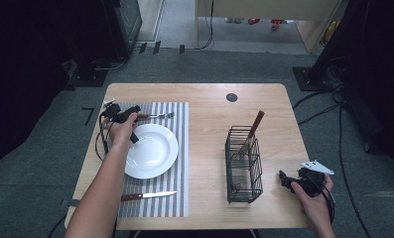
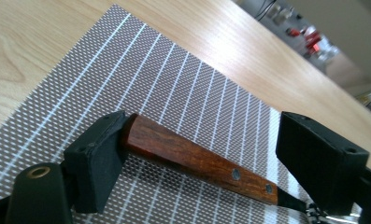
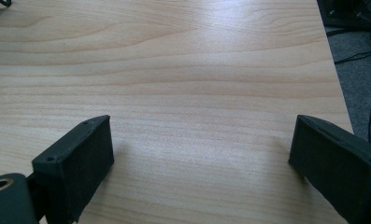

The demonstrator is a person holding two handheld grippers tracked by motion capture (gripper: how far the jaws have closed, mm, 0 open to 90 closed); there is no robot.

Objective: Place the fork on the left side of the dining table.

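While both grippers' jaws gape, the left gripper (image 2: 206, 168) straddles a fork (image 2: 199, 161) with riveted reddish wooden handle

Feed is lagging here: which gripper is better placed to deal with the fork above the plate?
Left. The left gripper is open around the fork handle on the placemat; the right gripper sits beyond the basket.

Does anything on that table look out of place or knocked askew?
Nothing is spilled or broken. The one oddity: the fork lies crosswise beyond the plate, not beside it like the knife. The left hand-held gripper straddles its wooden handle, jaws open.
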